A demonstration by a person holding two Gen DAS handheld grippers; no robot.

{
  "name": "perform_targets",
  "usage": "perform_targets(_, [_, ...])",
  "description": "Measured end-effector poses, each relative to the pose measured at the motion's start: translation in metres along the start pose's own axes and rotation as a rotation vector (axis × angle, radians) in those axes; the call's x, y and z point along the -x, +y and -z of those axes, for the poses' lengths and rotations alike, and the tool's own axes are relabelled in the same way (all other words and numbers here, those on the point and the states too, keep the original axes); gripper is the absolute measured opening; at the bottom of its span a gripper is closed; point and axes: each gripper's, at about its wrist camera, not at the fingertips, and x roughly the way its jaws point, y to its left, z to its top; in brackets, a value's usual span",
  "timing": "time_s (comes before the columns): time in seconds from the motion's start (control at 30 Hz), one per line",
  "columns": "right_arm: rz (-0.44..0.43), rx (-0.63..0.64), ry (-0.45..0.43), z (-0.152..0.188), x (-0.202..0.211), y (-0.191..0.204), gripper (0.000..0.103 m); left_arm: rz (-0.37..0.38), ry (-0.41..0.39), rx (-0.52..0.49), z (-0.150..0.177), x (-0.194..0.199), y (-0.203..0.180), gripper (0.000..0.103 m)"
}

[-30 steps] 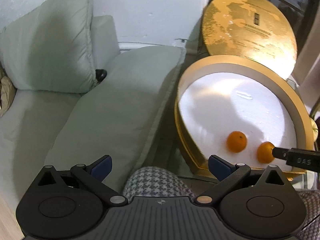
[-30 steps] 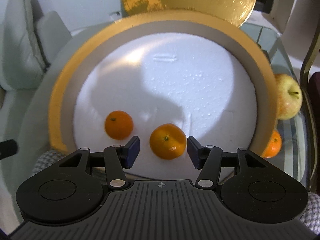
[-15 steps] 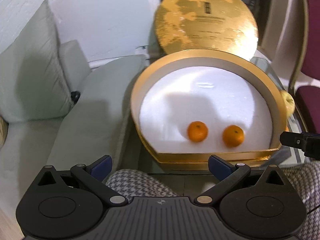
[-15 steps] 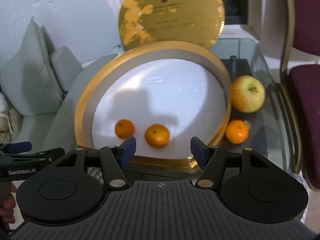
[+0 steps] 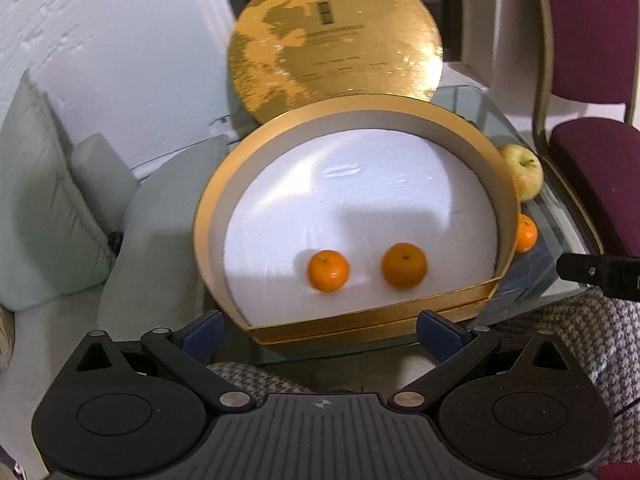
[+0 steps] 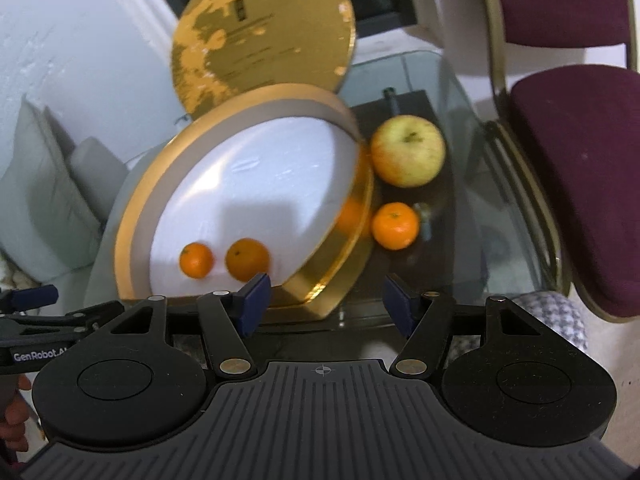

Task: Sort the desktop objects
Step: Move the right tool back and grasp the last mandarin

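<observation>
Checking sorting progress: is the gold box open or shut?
Open. The gold box shows its white floor with two oranges inside, and its lid stands upright behind it.

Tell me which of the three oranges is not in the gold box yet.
The orange on the glass table, just below the apple. The other two oranges lie on the white lining inside the gold box.

Box rim half hides apple
</observation>
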Motion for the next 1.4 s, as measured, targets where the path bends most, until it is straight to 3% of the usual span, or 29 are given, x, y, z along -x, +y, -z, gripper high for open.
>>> perform_targets(0.33, [0.041,-0.063,-0.002,0.0,-0.006,-0.027,0.067,0.027,0.017,-0.069,-0.007,-0.011,-0.021,0.102])
perform_targets(0.77, [0.074,-0.148,-0.023,-0.024,-0.053,-0.055,0.061,-0.004,0.059,-0.024,-0.018,-0.036,-0.012,0.102])
perform_targets(1.1, [-0.009,-0.356,0.024,-0.034,-0.109,-0.087,0.061,-0.024,0.109,0.004,-0.024,-0.058,-0.004,0.102])
perform_targets(1.3, [-0.021,-0.39,0.052,-0.037,-0.128,-0.089,0.06,-0.021,0.124,0.007,-0.027,-0.065,-0.004,0.102])
perform_targets(1.4, [-0.017,-0.385,0.058,-0.04,-0.135,-0.087,0.053,-0.018,0.13,0.008,-0.026,-0.068,-0.002,0.102])
